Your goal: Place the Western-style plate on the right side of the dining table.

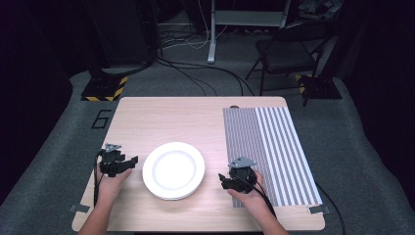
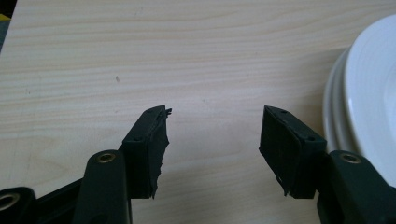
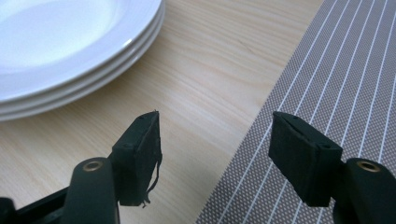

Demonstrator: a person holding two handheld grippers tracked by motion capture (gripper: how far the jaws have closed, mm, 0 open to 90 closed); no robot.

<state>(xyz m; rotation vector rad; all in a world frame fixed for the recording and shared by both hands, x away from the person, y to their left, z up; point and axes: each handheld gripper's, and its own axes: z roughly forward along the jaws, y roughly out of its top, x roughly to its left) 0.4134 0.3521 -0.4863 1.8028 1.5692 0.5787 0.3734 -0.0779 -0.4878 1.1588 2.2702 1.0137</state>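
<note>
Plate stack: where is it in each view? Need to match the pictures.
High view: plate stack at centre, on the table between the two hands.
Left gripper view: plate stack at the right edge, cut off.
Right gripper view: plate stack at top left, three rims showing.
Shared landmark: the pale wooden table.

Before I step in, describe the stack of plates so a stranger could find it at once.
Start at the pale wooden table. The stack of plates sits near its front edge, left of the grey striped placemat and between the person's two hands. It is the one round, plain white thing there: three plates nested together.
</note>
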